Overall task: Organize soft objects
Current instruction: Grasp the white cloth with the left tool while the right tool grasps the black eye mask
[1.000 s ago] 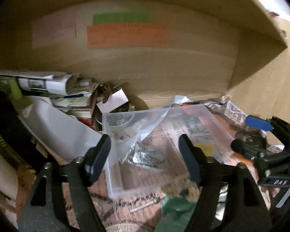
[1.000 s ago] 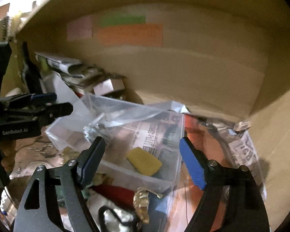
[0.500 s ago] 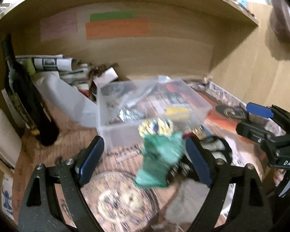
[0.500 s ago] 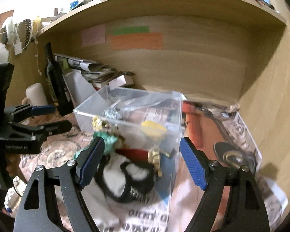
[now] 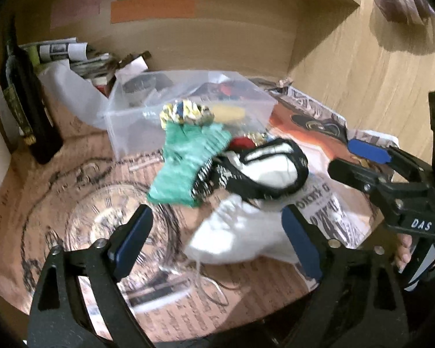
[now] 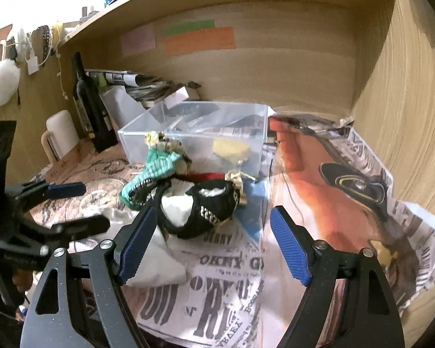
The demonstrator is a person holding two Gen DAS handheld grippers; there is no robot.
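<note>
A clear plastic box point(image 5: 130, 133) point(image 6: 188, 133) stands at the back of a wooden alcove, with a yellow sponge point(image 6: 230, 149) inside. In front of it lies a heap: a green knitted piece point(image 5: 185, 156) point(image 6: 156, 165), a black-and-white soft item point(image 5: 264, 168) point(image 6: 214, 203) and a white cloth point(image 5: 237, 232) point(image 6: 159, 261). My left gripper point(image 5: 214, 217) hovers just short of the white cloth; its jaws are opening and press on nothing. To the right of it my right gripper point(image 6: 213, 217) is open before the black-and-white item, holding nothing.
A dark bottle point(image 5: 26, 101) point(image 6: 90, 104) and a white mug point(image 6: 61, 133) stand at the left. Rolled newspapers point(image 5: 72, 52) pile up behind the box. Printed newspaper sheets point(image 6: 333, 203) cover the surface. The wooden side wall point(image 6: 406, 116) closes the right.
Both grippers have pulled back from the clear box, so the heap of soft things has come into view before them. The left jaws stand wider than before.
</note>
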